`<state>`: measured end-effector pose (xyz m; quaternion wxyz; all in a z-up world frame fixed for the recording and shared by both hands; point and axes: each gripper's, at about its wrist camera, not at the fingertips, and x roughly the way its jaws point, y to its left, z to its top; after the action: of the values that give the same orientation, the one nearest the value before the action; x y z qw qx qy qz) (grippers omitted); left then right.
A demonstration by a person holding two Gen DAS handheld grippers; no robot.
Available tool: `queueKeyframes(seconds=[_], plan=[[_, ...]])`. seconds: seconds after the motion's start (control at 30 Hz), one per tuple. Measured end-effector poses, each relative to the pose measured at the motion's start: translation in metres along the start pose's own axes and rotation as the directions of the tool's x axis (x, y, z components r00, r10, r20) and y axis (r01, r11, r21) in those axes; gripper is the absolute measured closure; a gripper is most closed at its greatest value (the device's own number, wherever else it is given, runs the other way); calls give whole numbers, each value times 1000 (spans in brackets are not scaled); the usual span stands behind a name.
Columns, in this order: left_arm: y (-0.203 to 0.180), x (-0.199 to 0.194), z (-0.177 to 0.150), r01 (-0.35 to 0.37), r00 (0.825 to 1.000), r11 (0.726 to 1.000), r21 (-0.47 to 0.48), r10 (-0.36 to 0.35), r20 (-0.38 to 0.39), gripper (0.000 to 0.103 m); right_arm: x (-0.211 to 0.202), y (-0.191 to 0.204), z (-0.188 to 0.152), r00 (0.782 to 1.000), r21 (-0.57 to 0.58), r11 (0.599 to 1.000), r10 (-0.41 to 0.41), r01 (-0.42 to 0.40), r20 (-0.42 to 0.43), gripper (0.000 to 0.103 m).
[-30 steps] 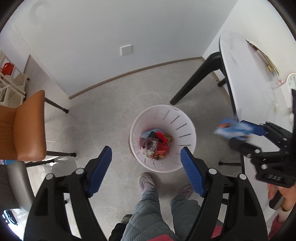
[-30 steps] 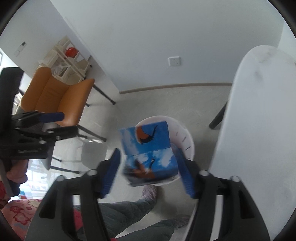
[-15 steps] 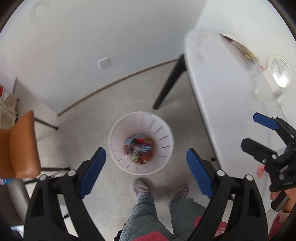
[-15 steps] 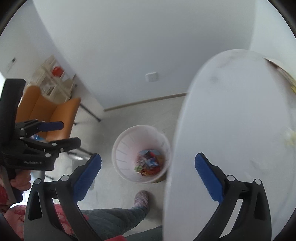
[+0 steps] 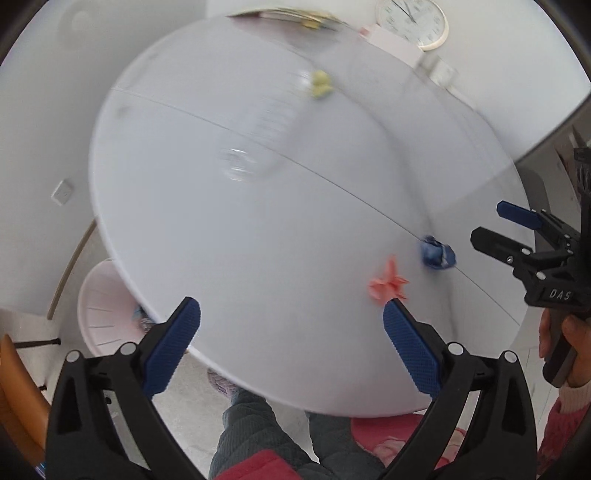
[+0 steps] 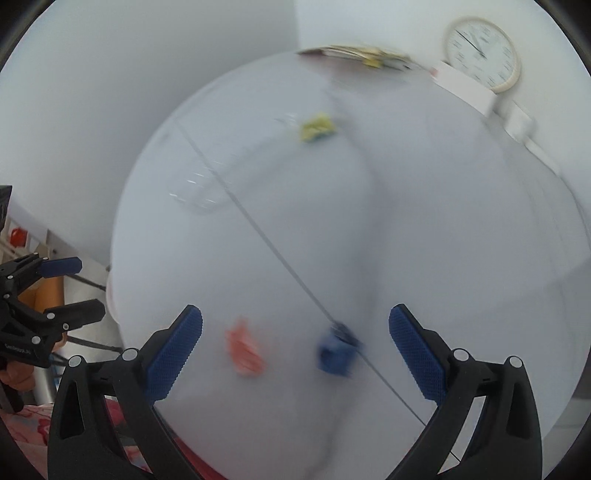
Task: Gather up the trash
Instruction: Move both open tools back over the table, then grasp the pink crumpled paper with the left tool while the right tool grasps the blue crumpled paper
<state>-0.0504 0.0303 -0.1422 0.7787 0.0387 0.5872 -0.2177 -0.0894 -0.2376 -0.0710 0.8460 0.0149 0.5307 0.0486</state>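
My left gripper (image 5: 291, 328) hangs over the near edge of the white round table (image 5: 258, 229); its jaws are opening and nothing is between them. A pink crumpled scrap (image 5: 388, 284) lies just beyond its right finger, and a blue crumpled scrap (image 5: 437, 254) lies further right. My right gripper (image 6: 295, 332) is open and empty above the blurred blue scrap (image 6: 336, 354) and pink scrap (image 6: 244, 349). A yellow scrap (image 5: 320, 84) and a clear plastic bottle (image 5: 258, 144) lie farther back. The white bin (image 5: 107, 314) shows under the table's left edge.
A round clock (image 5: 410, 20), a white box and papers sit along the table's far side by the wall. The person's legs (image 5: 258, 424) stand at the near edge. An orange chair (image 5: 14, 387) is at the lower left.
Both grippers swung from above the bin to over the table. The right gripper let the blue box go into the bin, and both pairs of jaws stand wider.
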Motion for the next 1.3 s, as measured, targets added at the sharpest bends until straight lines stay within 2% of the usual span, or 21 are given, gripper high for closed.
queueKeyframes(seconds=[0.13,0.27,0.6,0.63,0.67,0.83,0.93,0.97,1.0,1.17,1.3], plan=[[-44,35,1,1,998,1000,21,0,-63,8,4,-42,-13,1000,35,999,-2,3,-29,3],[-72,59,2,0,996,1000,-1,0,-88,8,17,-68,-19,998,19,1000,21,-20,-63,3],[-89,96,9,-57,993,993,-102,46,-112,9,51,-67,-15,986,-124,985,107,-123,-125,3],[-89,99,10,-62,992,992,-106,50,-117,12,50,-68,-16,985,-128,983,116,-133,-129,3],[-90,102,10,-63,991,992,-110,49,-126,19,52,-67,-15,983,-133,981,127,-144,-130,3],[-95,110,9,-79,986,992,-101,63,-154,34,57,-67,-13,979,-145,974,155,-173,-130,3],[-102,109,11,-79,986,995,-68,68,-151,50,58,-68,-14,977,-143,972,169,-187,-129,3],[-103,109,12,-82,986,995,-57,73,-153,60,59,-68,-14,976,-142,971,173,-191,-129,3],[-104,109,12,-82,985,995,-49,73,-157,63,59,-68,-15,976,-143,971,176,-194,-128,3],[-105,104,12,-75,986,997,-36,69,-154,65,60,-63,-16,975,-153,967,185,-203,-126,3],[-102,89,14,-91,989,995,-30,87,-123,65,66,-52,-18,976,-177,965,174,-195,-128,3]])
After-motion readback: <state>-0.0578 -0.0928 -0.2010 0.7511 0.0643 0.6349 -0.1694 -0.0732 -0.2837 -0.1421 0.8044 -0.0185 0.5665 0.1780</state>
